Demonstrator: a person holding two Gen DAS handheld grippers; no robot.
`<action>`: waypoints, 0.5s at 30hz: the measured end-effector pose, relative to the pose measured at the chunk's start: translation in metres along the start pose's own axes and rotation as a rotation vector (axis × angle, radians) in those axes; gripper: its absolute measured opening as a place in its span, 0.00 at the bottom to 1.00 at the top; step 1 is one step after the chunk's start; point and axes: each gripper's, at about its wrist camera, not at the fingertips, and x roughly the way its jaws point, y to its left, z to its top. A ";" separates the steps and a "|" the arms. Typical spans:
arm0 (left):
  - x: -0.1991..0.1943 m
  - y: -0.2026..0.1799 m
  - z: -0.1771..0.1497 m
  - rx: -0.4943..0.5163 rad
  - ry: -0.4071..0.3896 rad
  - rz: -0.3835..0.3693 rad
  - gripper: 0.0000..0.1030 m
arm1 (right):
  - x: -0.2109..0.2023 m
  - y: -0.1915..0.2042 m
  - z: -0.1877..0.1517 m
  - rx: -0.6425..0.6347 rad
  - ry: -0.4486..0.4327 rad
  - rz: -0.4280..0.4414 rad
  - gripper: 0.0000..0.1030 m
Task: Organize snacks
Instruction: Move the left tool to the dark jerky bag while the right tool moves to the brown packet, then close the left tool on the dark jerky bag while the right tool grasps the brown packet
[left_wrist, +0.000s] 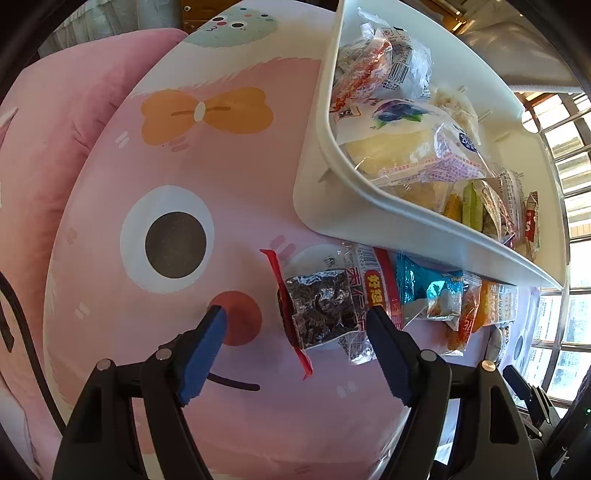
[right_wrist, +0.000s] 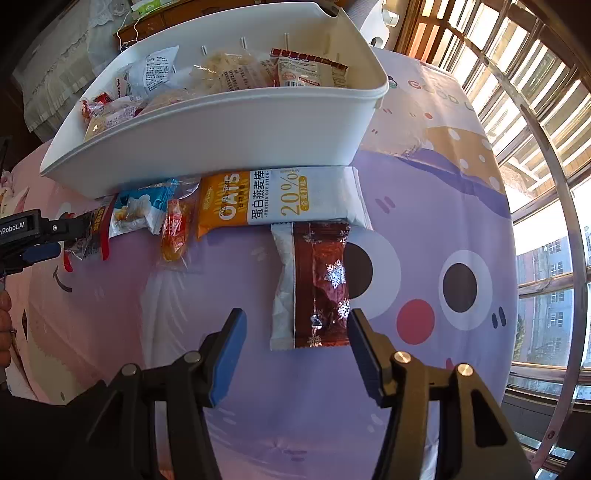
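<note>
We see a smooth white plastic bin (right_wrist: 229, 129) resting on a soft, matt printed cloth (right_wrist: 424, 206). Beside it lie crinkled, glossy foil and clear plastic snack wrappers (left_wrist: 325, 314). We notice one shiny brown foil packet (right_wrist: 314, 284) with silvery snowflakes.
</note>
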 end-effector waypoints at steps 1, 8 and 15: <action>0.002 -0.002 0.001 0.005 0.005 0.007 0.72 | 0.001 0.000 0.001 -0.008 -0.002 -0.004 0.55; 0.011 -0.003 0.008 0.014 0.006 0.013 0.67 | 0.011 0.000 0.009 -0.027 -0.009 -0.015 0.55; 0.008 -0.004 0.014 0.008 -0.021 0.004 0.51 | 0.018 -0.005 0.015 -0.041 -0.003 -0.023 0.49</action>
